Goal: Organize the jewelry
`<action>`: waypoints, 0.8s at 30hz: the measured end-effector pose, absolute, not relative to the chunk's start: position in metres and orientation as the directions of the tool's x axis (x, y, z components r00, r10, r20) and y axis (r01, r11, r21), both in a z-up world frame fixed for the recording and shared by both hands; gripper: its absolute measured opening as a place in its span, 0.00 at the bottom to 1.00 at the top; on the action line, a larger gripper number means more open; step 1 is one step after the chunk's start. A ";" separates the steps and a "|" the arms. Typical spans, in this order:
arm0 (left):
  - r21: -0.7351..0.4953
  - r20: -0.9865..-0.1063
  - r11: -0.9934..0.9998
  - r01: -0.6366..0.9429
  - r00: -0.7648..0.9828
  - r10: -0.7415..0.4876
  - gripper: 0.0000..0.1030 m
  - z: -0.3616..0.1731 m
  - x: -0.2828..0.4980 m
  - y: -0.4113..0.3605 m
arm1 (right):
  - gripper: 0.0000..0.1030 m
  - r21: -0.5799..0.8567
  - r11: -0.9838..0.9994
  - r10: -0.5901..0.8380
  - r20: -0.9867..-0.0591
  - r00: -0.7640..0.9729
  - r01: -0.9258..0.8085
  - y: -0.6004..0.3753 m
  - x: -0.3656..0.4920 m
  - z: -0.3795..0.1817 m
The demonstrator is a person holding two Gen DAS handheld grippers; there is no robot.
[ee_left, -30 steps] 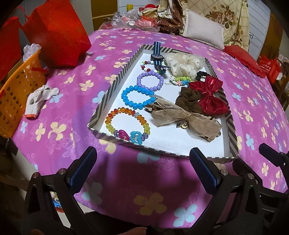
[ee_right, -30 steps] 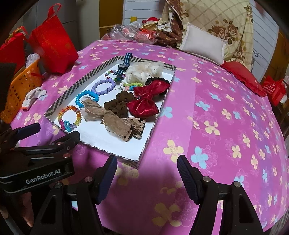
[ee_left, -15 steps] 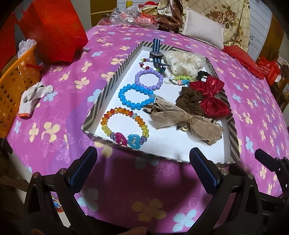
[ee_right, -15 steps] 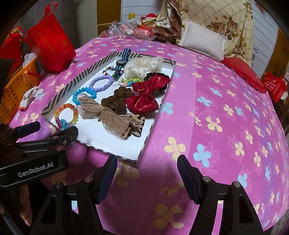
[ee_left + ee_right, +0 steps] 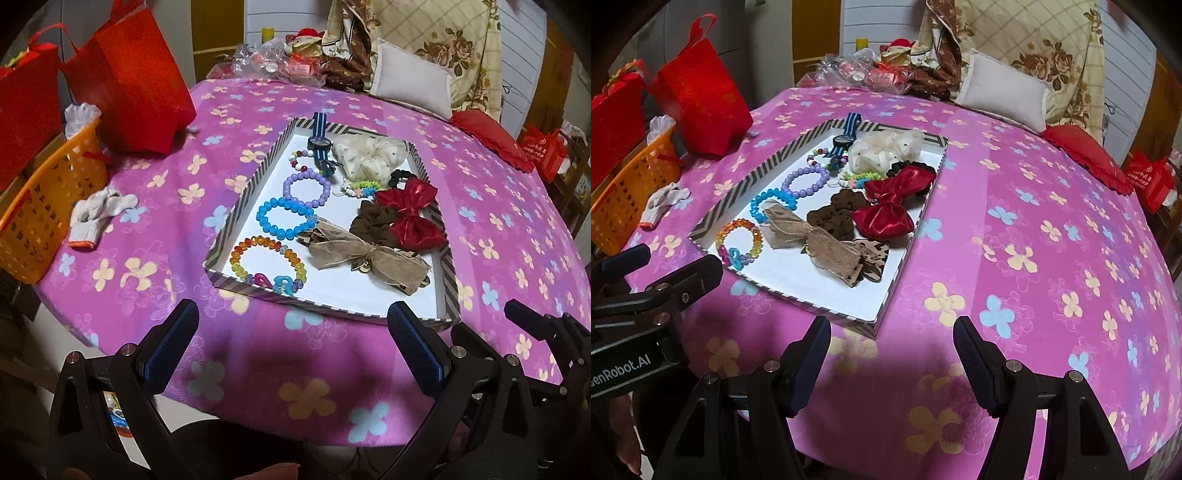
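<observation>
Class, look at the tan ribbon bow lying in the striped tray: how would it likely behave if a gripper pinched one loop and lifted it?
The tan ribbon bow looks like thin, gauzy fabric, so it would probably flop and feel light. Its wide loops would likely crush under a pinch. It overlaps the brown scrunchie, so lifting might drag that along.

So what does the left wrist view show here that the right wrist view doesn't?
Only the left wrist view: the left gripper seen head-on, open and empty, and the right gripper's fingertip at the right edge.

Only the right wrist view: the right gripper, open and empty, the left gripper's labelled body at the left edge, and a leopard-print bow under the tan bow.

Both: the striped tray, the three bead bracelets, the red bow and the orange basket.
</observation>
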State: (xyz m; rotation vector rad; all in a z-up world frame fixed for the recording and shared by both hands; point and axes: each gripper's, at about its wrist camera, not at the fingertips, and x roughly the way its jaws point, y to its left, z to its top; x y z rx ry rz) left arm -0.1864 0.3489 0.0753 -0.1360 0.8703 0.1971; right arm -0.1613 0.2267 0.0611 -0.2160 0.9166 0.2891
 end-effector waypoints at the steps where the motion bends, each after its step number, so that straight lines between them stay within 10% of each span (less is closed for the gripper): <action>1: -0.034 -0.768 0.974 -0.225 0.629 0.119 0.99 0.076 -0.187 0.348 | 0.65 -0.061 0.939 0.155 -0.804 0.574 -0.339 0.227 -0.163 0.062; 24: -0.016 -0.733 0.970 -0.242 0.663 0.153 0.99 0.101 -0.212 0.343 | 0.65 -0.049 0.935 0.183 -0.783 0.595 -0.351 0.224 -0.182 0.079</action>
